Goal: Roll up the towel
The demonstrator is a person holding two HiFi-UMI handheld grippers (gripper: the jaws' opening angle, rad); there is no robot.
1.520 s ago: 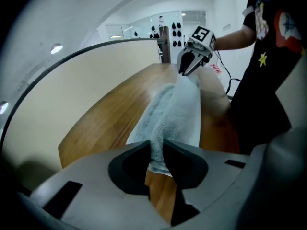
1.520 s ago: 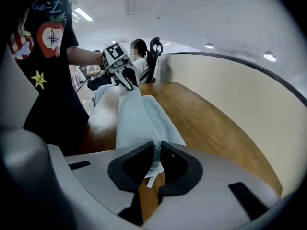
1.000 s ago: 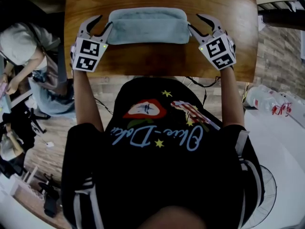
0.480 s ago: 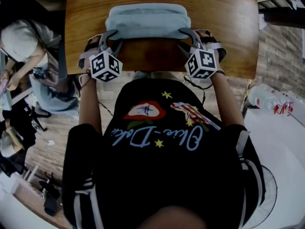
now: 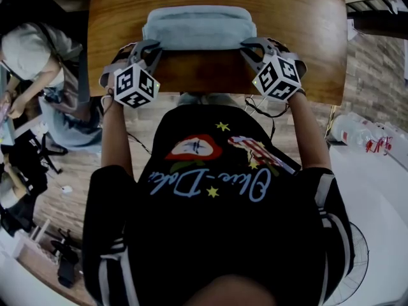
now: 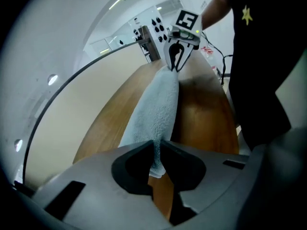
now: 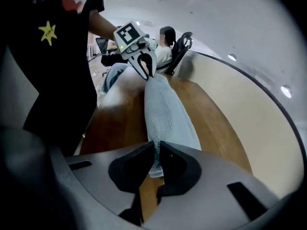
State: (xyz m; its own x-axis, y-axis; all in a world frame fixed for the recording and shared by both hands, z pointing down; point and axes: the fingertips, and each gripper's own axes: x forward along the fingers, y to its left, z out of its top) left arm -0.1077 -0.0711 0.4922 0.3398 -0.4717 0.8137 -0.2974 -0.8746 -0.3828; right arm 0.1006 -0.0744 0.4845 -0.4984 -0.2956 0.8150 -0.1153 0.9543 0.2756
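Note:
A light blue folded towel (image 5: 199,27) lies across the far middle of the wooden table (image 5: 306,43). My left gripper (image 5: 153,48) is at the towel's near left corner and my right gripper (image 5: 246,46) at its near right corner. Both sets of jaws have just been closing, with towel cloth between them. In the left gripper view my left gripper (image 6: 157,158) pinches a corner of the towel (image 6: 153,111), and my right gripper (image 6: 176,63) holds the far end. The right gripper view mirrors this: my right gripper (image 7: 157,161) is shut on the towel (image 7: 165,114), with my left gripper (image 7: 146,68) beyond.
A bare strip of table separates the towel from the near table edge (image 5: 210,97). A seated person (image 5: 32,56) is off the table's left side. Plastic bottles (image 5: 363,136) lie on the floor at the right. A dark office chair (image 7: 182,47) stands past the table's far end.
Both grippers came from the towel's two ends to its near corners and rolled inward. Their jaws, open before, now pinch the towel's near edge. The towel looks slightly shifted.

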